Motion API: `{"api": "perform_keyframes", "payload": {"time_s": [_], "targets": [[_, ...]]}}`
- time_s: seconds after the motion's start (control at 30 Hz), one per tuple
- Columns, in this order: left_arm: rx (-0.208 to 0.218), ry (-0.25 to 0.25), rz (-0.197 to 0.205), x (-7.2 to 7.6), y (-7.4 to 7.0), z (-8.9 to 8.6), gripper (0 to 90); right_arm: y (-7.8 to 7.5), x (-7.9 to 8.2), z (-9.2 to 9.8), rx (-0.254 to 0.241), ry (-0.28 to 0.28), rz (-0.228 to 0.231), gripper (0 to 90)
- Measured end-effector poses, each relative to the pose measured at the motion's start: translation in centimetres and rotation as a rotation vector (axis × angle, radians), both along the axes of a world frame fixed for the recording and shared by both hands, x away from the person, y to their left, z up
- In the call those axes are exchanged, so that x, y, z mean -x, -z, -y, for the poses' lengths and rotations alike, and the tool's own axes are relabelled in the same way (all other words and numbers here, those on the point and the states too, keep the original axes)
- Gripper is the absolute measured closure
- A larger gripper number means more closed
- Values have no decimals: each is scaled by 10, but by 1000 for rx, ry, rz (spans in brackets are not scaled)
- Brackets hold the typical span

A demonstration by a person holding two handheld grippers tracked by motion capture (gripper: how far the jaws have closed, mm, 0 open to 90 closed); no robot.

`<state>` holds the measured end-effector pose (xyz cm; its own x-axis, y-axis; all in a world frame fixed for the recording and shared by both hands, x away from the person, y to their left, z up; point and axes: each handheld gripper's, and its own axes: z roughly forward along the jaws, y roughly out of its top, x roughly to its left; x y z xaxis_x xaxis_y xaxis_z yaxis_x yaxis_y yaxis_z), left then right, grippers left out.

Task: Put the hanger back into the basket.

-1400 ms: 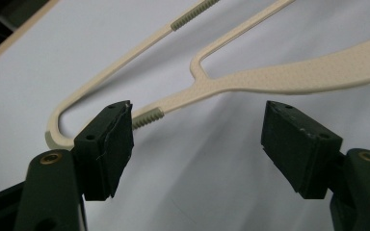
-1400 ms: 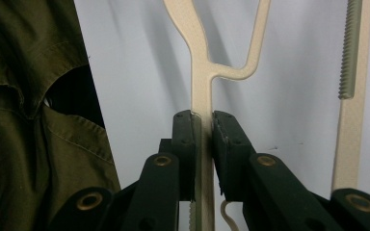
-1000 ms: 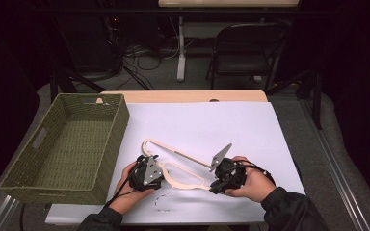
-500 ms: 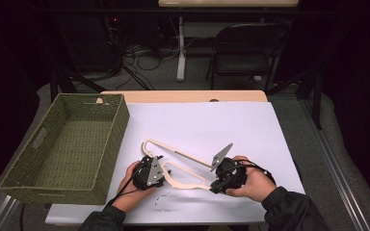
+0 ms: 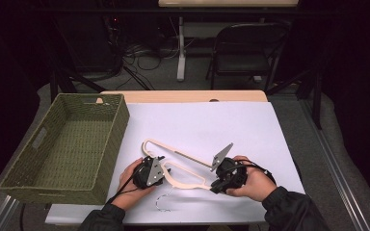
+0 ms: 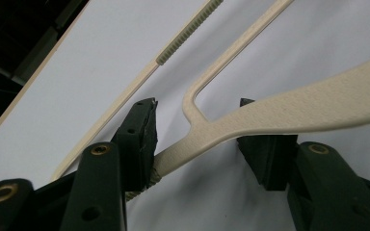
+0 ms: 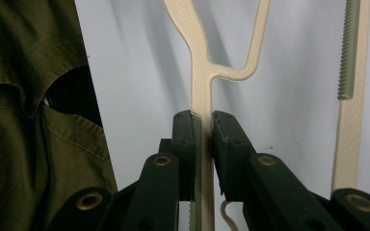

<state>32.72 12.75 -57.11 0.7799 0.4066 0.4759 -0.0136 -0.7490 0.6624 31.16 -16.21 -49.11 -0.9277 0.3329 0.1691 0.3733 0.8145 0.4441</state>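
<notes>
Cream plastic hanger (image 5: 183, 166) flat on the white table (image 5: 250, 125), close to the person, right of the green woven basket (image 5: 62, 144). Right gripper (image 5: 218, 186) clamped on one shoulder arm, likely pinning it steady. Left gripper (image 5: 158, 169) astride the other arm, jaws just closing in, one pad touching, the other apart. No brand, label or writing readable anywhere

black claws (image 5: 150, 172) with brass screws, grey three-cornered plates, olive sleeves (image 5: 289, 211)
</notes>
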Motion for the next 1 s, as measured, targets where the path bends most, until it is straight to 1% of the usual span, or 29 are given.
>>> {"api": "perform_keyframes", "payload": {"time_s": [0.03,0.1,0.17,0.2,0.23,0.27,0.3,0.33,0.37,0.4,0.43,0.47,0.5,0.53,0.57,0.6,0.63,0.67,0.7,0.77,0.83,0.87,0.9,0.93,1.0], "targets": [[-4,7,13,1,0,1,520,0,0,0,6,-6,-2,801],[-8,15,35,2,-1,2,547,1,0,1,-2,4,8,800],[-3,20,42,3,-1,2,564,1,-1,2,-1,3,11,800],[-9,27,56,3,-2,2,572,0,-1,3,1,3,16,800],[-15,33,66,4,-2,3,598,0,-1,4,-1,4,26,798],[-17,38,72,6,-3,3,598,0,-1,4,-1,4,26,798],[-20,42,86,7,-4,4,612,1,0,5,-7,12,37,798],[-19,51,98,9,-5,4,629,0,0,6,6,8,39,797],[-31,54,114,10,-7,4,658,0,0,6,11,4,46,798],[-36,61,122,11,-9,5,680,0,0,7,23,8,56,844],[-74,59,116,12,-12,8,687,0,1,8,25,8,56,900],[-104,63,145,14,-13,11,700,-2,0,9,17,17,80,900],[-101,80,155,16,-15,13,717,-3,-1,11,12,21,83,900],[-97,84,152,18,-16,15,729,-4,-2,12,4,24,89,900],[-126,83,154,19,-16,18,732,-6,-1,13,6,36,88,900],[-158,83,162,20,-16,21,739,-7,-2,14,5,35,99,900],[-175,91,165,21,-16,23,746,-7,-1,15,-3,44,99,899],[-187,93,167,23,-16,25,751,-9,-1,17,-5,49,103,880],[-197,94,174,23,-17,25,757,-10,-2,19,-7,56,113,865],[-195,97,170,22,-18,26,761,-12,-1,23,-18,78,125,851],[-174,92,162,21,-19,25,762,-14,-1,28,-35,92,142,821],[-171,92,157,20,-21,26,761,-15,0,31,-40,101,142,815],[-178,90,158,19,-22,27,763,-16,1,33,-54,104,153,798],[-185,85,157,18,-24,28,766,-18,3,35,-66,118,154,772],[-178,81,157,16,-29,30,775,-22,6,38,-80,131,187,719]]}}
